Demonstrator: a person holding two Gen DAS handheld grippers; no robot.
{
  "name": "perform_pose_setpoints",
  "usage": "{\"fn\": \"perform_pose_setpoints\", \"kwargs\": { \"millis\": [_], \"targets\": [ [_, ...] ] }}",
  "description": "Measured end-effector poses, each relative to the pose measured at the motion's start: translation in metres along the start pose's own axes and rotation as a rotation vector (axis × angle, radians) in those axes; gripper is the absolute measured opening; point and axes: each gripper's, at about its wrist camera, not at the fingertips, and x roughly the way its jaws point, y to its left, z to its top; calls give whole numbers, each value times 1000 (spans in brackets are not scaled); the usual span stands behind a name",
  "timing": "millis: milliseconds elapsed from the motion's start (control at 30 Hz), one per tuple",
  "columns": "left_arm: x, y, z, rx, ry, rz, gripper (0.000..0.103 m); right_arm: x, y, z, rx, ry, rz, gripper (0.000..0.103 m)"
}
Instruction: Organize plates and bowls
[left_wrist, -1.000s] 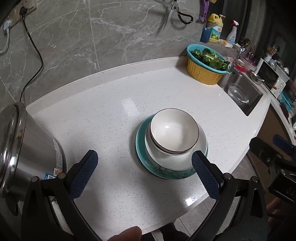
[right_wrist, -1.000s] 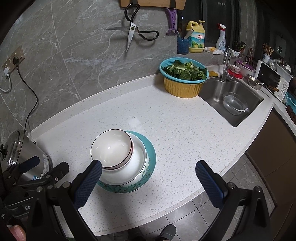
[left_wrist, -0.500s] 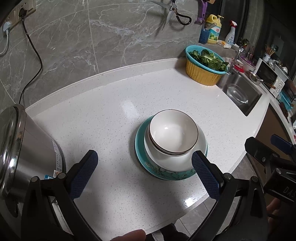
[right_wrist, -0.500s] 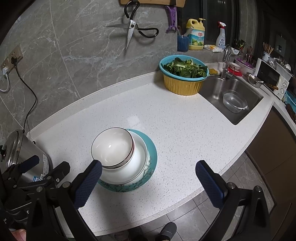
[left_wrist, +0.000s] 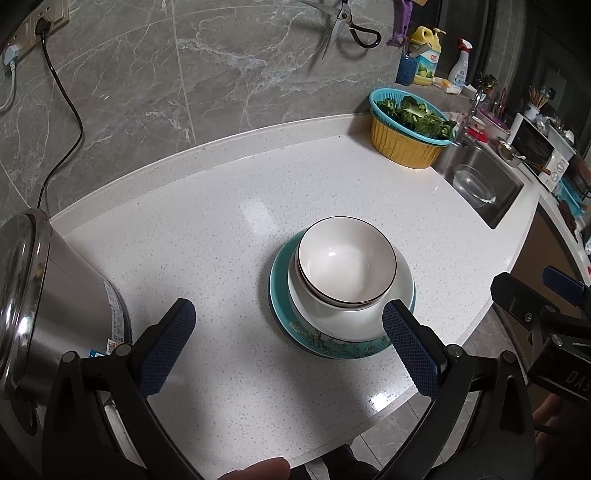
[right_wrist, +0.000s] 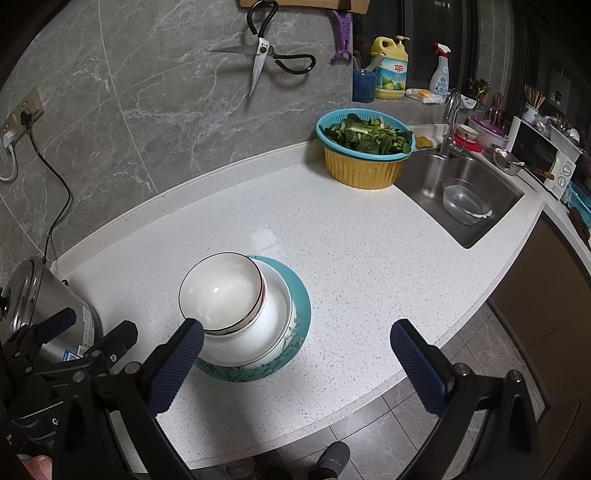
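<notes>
Both my left claw (left_wrist: 286, 334) and right claw (right_wrist: 297, 360) gape wide, empty. The bowls (left_wrist: 347, 264) sit stacked, seemingly two, on the teal plate (left_wrist: 280, 288) mid-counter (left_wrist: 221, 229).

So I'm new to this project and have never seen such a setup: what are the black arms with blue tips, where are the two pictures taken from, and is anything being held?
No robot here: a person holds a two-finger gripper in each hand, each with a fisheye camera looking along its fingers. One picture is from the left gripper, the other from the right gripper. The blue tips are the finger pads. Both grippers are open and hold nothing. On the white counter a small bowl sits in a bigger white bowl on a teal plate. A steel pot stands at the left, a basket of greens near the sink.
</notes>
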Motion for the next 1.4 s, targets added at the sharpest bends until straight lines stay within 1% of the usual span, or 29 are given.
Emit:
{"fn": "perform_pose_setpoints", "kwargs": {
  "millis": [1400],
  "targets": [
    [7, -8, 3, 14, 8, -13, 103, 2, -3, 1, -12, 4, 3, 103]
  ]
}}
